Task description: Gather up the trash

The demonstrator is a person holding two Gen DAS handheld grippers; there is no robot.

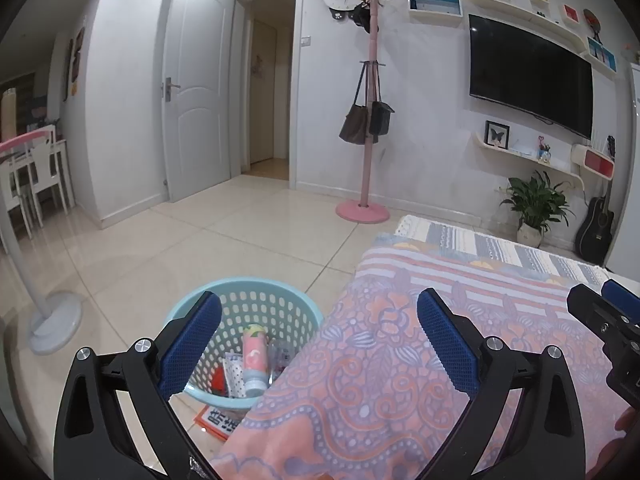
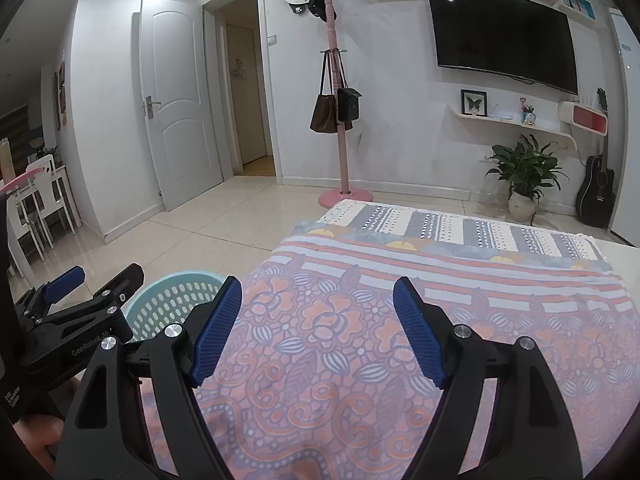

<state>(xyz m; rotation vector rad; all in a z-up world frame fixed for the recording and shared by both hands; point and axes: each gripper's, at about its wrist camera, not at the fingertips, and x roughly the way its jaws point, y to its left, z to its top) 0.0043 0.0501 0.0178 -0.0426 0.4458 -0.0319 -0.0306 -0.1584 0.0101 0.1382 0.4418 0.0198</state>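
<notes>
- Both black two-finger grippers with blue pads, left gripper (image 1: 319, 344) and right gripper (image 2: 318, 328), are spread wide, empty, above the pink floral cloth (image 2: 360, 340).
- Beside it, the light-blue perforated plastic basket (image 1: 256, 300) holds a pink bottle (image 1: 255, 354) and wrappers.

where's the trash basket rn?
Blue basket stands on the floor against the patterned cloth's left edge, low in the left wrist view, trash inside.

Both wrist cams side by side, low over patterned cloth (image 2: 360, 340), tilted slightly down toward TV (image 1: 528, 76) wall. Shared: basket (image 1: 256, 304), coat rack (image 2: 340, 120), door.
</notes>
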